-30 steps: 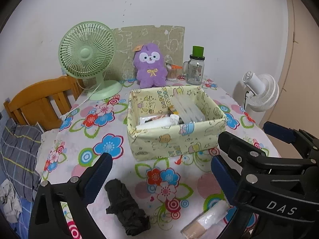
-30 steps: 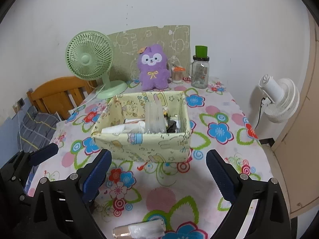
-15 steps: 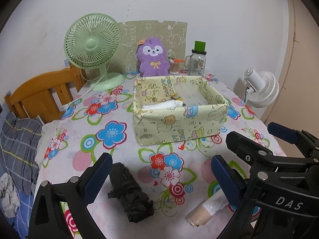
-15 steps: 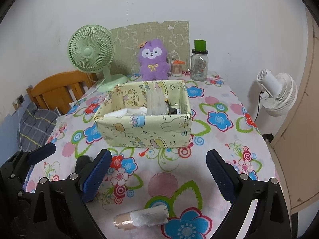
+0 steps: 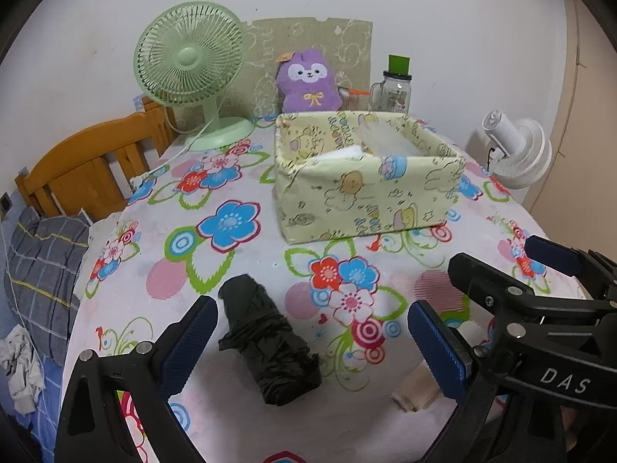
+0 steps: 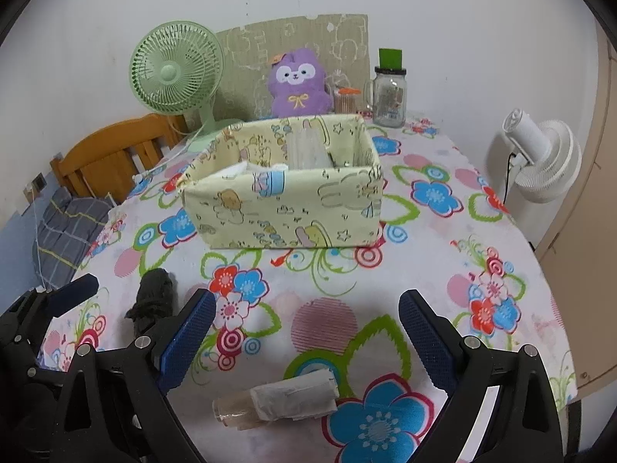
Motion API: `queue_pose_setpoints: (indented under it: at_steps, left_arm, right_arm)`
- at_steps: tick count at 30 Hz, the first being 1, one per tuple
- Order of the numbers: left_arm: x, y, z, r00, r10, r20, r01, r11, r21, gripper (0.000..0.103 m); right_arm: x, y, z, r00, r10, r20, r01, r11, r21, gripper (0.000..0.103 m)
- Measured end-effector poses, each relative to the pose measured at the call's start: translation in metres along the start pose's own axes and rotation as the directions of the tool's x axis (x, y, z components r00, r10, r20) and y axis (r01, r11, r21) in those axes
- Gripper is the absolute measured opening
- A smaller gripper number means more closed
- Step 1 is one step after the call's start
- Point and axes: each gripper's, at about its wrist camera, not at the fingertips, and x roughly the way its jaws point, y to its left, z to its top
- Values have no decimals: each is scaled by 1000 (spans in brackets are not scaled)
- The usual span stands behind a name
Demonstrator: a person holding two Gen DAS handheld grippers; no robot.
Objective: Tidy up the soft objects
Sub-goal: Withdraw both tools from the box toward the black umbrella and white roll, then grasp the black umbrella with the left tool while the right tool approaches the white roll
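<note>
- The left gripper [image 5: 312, 341] is spread wide and empty, poised over the black bundle [image 5: 268, 347] on the tablecloth [image 5: 231, 270]; judged best practice is to centre the jaws across its middle before closing.
- The right gripper [image 6: 304, 332] is likewise wide open and empty, above the wrapped roll [image 6: 277, 399].
- The bundle is crumpled and soft; the roll is tan, sheathed in clear film.
- The fabric box [image 6: 285, 208] stands beyond both.

A home: floral tablecloth [image 6: 482, 231], plush toy [image 6: 299, 83], wooden headboard [image 5: 88, 169].
</note>
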Motion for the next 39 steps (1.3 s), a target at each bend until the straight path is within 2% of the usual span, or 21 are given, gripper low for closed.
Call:
queue_pose_setpoints:
  at_steps: [15,21,24,26,31,35,39]
  left_arm:
    - [37,22,-24,996,12,-83,-15,999,-30,98]
    - [51,31,-24,994,38,-99,-44,998,-52,93]
    - [57,33,-23,994,43,-104,-50,997,-60,83]
    - [61,33,-24,993,36,-115,-43,997,-59,66]
    - [63,31,-28,992,9,-122,-17,998,-58,51]
    - [59,28,-31,993,-19,-116,12,998,-66,47]
    - [52,17,-35,994,-19,-106,15,999,-37,46]
  right_arm:
    - [34,14,-17,998,-28,-57,26,999,-33,97]
    - [38,19,-19,998,-22,-61,19,999,-44,97]
    - [40,22,-20,998,-17,-64,14,999,-52,97]
    - [42,25,-19,998,-25,-64,21,998,-64,97]
    - [45,26,-19,997,-22,-71,17,997,-70,97]
    - [45,26,-21,997,-20,-75,15,997,-70,97]
    - [40,24,-24,998,-10,-67,6,998,-61,97]
